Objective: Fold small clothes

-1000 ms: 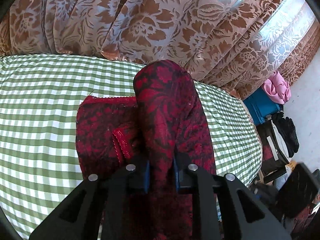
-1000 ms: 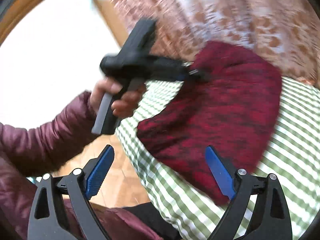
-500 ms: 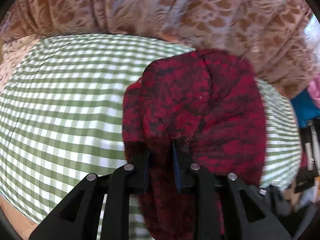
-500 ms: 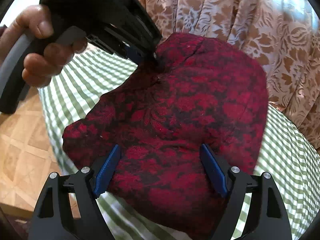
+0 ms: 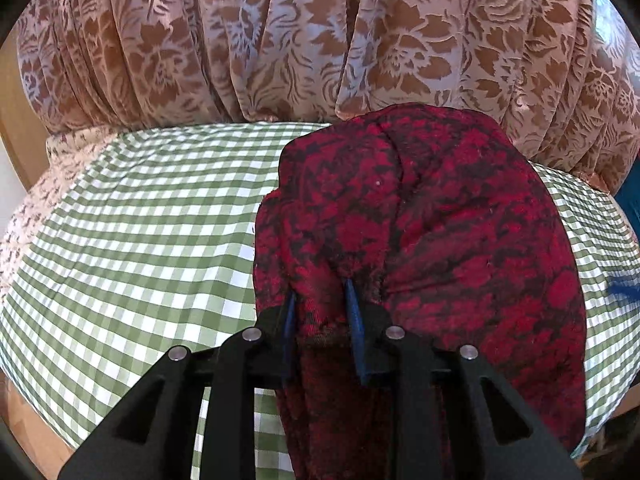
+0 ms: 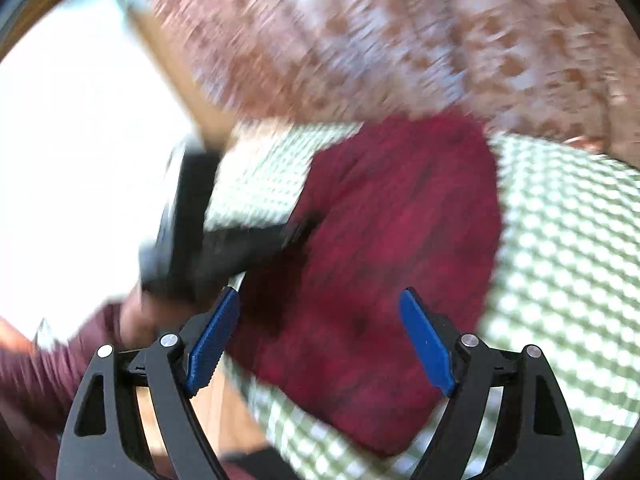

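Observation:
A red and black patterned garment (image 5: 420, 240) lies bunched on the green checked tablecloth (image 5: 140, 240). My left gripper (image 5: 322, 308) is shut on a fold at its near edge. In the blurred right wrist view the garment (image 6: 400, 248) lies ahead of my right gripper (image 6: 320, 316), which is open and empty, a little above the cloth's near edge. The left gripper (image 6: 304, 228) shows there too, held by a hand in a maroon sleeve, at the garment's left side.
A brown floral curtain (image 5: 320, 40) hangs close behind the table. The tablecloth (image 6: 560, 240) drops off at the near edge over a wooden floor (image 6: 216, 408). A wooden frame (image 6: 176, 60) stands at the left.
My left gripper has dragged the held fold leftwards and lower, so the garment lies flatter. My right gripper has pulled back from the garment and is moving fast.

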Motion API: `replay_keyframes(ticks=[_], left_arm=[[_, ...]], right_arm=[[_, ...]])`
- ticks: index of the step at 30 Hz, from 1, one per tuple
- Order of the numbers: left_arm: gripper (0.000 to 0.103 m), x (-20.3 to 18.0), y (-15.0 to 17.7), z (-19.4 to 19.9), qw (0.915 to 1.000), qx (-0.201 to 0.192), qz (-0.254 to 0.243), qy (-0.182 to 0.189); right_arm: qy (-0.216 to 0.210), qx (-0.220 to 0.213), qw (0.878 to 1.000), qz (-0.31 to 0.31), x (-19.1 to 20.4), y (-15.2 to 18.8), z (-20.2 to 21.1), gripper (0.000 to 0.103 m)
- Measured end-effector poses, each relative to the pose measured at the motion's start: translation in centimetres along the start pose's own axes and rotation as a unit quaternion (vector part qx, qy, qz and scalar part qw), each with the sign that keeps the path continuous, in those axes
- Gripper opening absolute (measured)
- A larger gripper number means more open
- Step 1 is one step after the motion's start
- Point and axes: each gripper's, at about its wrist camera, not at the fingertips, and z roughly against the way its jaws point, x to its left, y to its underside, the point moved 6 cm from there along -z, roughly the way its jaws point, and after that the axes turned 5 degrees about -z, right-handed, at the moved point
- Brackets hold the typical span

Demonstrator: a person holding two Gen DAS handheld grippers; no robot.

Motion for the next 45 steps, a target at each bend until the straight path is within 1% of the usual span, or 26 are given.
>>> replay_keyframes(ticks=[2, 4, 5, 7, 9, 11, 14, 17, 21, 23, 26, 28, 30, 33, 39, 45], left_arm=[[0.024, 0.0, 0.1, 0.1, 1.0000, -0.005, -0.001, 0.000], [0.024, -0.1, 0.0, -0.1, 1.0000, -0.009, 0.002, 0.002], [0.024, 0.0, 0.1, -0.1, 0.9999, -0.012, 0.004, 0.003], [0.024, 0.0, 0.3, -0.1, 0.9999, -0.015, 0.007, 0.003], [0.024, -0.1, 0.3, -0.3, 0.9998, -0.020, 0.006, 0.002], [0.024, -0.2, 0.3, -0.5, 0.9997, -0.023, 0.003, -0.003], [0.024, -0.1, 0.5, -0.9, 0.9996, -0.026, 0.002, -0.008], [0.024, -0.2, 0.6, -1.1, 0.9995, -0.032, 0.007, -0.006], [0.024, -0.2, 0.7, -0.8, 0.9993, -0.034, 0.011, -0.009], [0.024, 0.0, 0.7, -0.5, 0.9992, -0.033, 0.024, -0.003], [0.024, 0.1, 0.6, 0.0, 0.9989, -0.034, 0.032, 0.003], [0.025, 0.0, 0.7, 0.5, 0.9988, -0.036, 0.034, 0.003], [0.026, -0.1, 0.7, 1.1, 0.9988, -0.039, 0.029, -0.004], [0.026, -0.2, 0.8, 1.9, 0.9987, -0.041, 0.027, -0.010], [0.026, -0.2, 1.0, 3.1, 0.9986, -0.043, 0.028, -0.016], [0.033, 0.0, 1.3, 3.9, 0.9982, -0.045, 0.032, -0.024]], right_arm=[[0.016, -0.035, 0.998, -0.040, -1.5, -3.4, -0.1, 0.081], [0.040, -0.054, 0.996, -0.055, -2.3, -5.8, -1.3, 0.081], [0.050, -0.054, 0.995, -0.061, -2.7, -6.7, -2.3, 0.081], [0.073, -0.039, 0.994, -0.074, -3.6, -7.8, -4.8, 0.074], [0.103, -0.035, 0.991, -0.080, -4.5, -8.4, -7.0, 0.074], [0.115, -0.018, 0.989, -0.092, -5.6, -8.7, -9.3, 0.074], [0.143, 0.014, 0.986, -0.087, -7.1, -7.6, -12.3, 0.074], [0.136, 0.017, 0.986, -0.097, -8.4, -7.3, -13.8, 0.074], [0.156, 0.003, 0.985, -0.071, -7.8, -6.9, -13.6, 0.074], [0.154, -0.001, 0.985, -0.072, -7.7, -6.9, -13.3, 0.074], [0.152, -0.013, 0.986, -0.067, -7.3, -7.0, -12.4, 0.078], [0.152, -0.023, 0.986, -0.064, -7.0, -7.1, -11.6, 0.084], [0.149, -0.028, 0.987, -0.052, -6.3, -7.2, -10.7, 0.091], [0.151, -0.032, 0.987, -0.040, -5.5, -7.2, -9.6, 0.095], [0.137, -0.044, 0.988, -0.048, -4.5, -6.7, -6.8, 0.096], [0.132, -0.047, 0.989, -0.050, -4.3, -5.2, -4.5, 0.096]])
